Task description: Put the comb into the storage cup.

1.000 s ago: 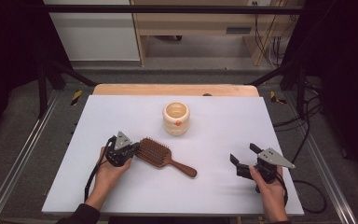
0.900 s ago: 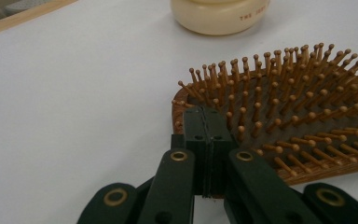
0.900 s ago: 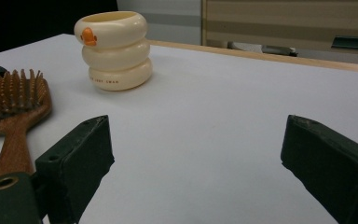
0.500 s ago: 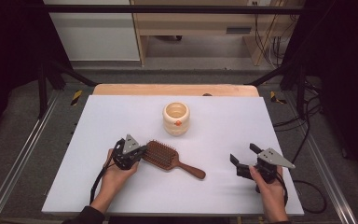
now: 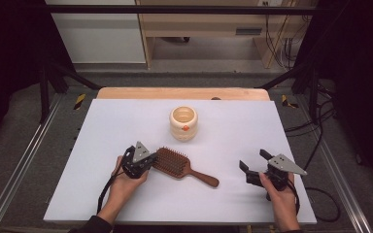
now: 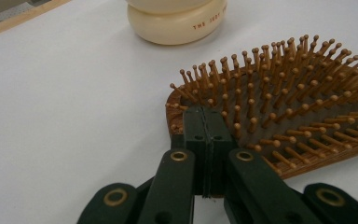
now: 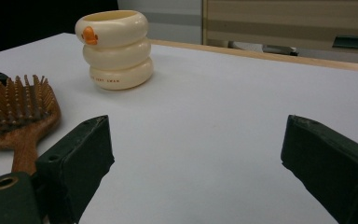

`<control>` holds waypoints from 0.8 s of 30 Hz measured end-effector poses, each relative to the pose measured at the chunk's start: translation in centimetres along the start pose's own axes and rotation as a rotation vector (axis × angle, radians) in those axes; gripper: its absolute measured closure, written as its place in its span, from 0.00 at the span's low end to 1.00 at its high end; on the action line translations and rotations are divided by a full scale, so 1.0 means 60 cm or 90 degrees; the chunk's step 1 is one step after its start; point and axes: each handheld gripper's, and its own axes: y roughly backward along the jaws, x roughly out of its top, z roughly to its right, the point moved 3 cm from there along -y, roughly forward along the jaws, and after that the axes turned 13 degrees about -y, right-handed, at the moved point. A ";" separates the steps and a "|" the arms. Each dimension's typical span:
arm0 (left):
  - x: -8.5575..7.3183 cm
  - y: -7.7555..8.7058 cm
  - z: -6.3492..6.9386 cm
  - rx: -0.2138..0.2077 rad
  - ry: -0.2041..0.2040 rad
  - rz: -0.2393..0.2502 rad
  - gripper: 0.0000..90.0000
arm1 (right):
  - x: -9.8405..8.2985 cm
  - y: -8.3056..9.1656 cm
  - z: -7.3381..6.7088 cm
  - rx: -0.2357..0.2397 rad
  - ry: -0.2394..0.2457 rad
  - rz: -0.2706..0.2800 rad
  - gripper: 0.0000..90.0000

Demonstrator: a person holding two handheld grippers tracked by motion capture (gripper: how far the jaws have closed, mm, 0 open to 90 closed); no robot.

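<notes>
White table (image 5: 126,126): closed hand-held gripper (image 5: 148,161) against hairbrush (image 5: 179,165)

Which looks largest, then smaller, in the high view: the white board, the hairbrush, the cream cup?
1. white board, by far the largest.
2. hairbrush, long with its handle.
3. cream cup, the smallest; it stands farther from the camera, so the gap to the hairbrush may be a little overstated.

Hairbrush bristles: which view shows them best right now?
The left gripper view: the hairbrush bristles stand sharp and close behind the shut left gripper. The high view shows the whole brush small; the right gripper view catches its head and part of its handle at the edge.
</notes>
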 end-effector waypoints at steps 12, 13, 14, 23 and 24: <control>0.013 -0.006 0.022 -0.012 -0.018 0.005 1.00 | 0.000 0.000 0.000 0.000 0.003 -0.002 0.10; 0.014 -0.007 0.024 -0.013 -0.019 0.005 1.00 | 0.000 0.000 -0.001 0.001 0.002 -0.001 0.10; 0.015 -0.007 0.025 -0.012 -0.020 0.006 1.00 | 0.000 0.000 -0.001 0.001 0.001 -0.002 0.10; 0.018 -0.010 0.028 -0.016 -0.020 0.007 1.00 | 0.000 0.000 -0.002 0.002 0.004 -0.003 0.10; 0.019 -0.010 0.029 -0.017 -0.020 0.007 1.00 | 0.000 0.000 -0.002 0.003 0.003 -0.003 0.10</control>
